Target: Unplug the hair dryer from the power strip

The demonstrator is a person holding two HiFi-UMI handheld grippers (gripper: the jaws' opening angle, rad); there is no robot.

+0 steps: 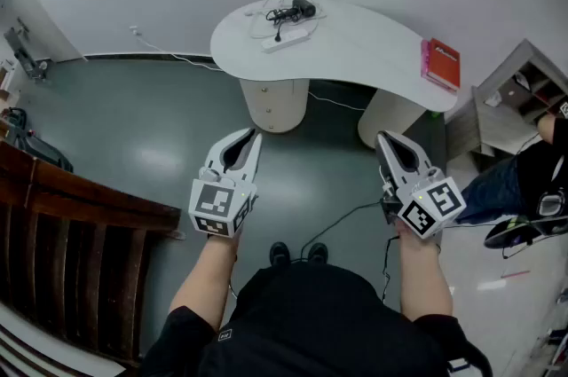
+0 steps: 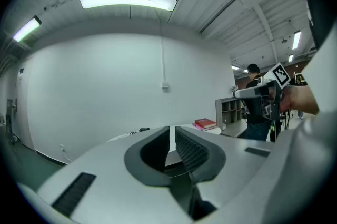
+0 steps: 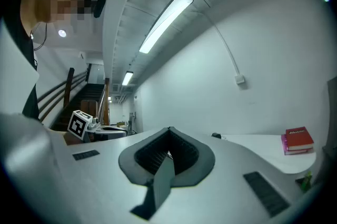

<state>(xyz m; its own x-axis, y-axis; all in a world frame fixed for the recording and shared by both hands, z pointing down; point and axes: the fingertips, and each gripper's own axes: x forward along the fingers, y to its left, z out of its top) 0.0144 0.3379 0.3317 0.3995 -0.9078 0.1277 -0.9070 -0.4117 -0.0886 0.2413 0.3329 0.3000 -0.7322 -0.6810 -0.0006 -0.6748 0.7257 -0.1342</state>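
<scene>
- The left gripper (image 2: 172, 129) is held nearly pressed together, with only a thin slit left between its jaws; nothing is gripped or touched.
- The right gripper (image 3: 169, 128) is pressed together at the tips, and nothing is held by it.
- Both grippers are held out level above the floor (image 1: 133, 127), well apart from the white curved surface (image 1: 373, 47).
- The hair dryer (image 1: 300, 9) is seen lying at the far edge of that surface, just beside the white power strip (image 1: 290, 36).
- Whether the plug sits in the strip cannot be told: the things are too small in every view.
- A red book (image 1: 441, 63) is seen at the surface's right end.
- A second person (image 1: 524, 180) is cut off by the head view's right edge.
</scene>
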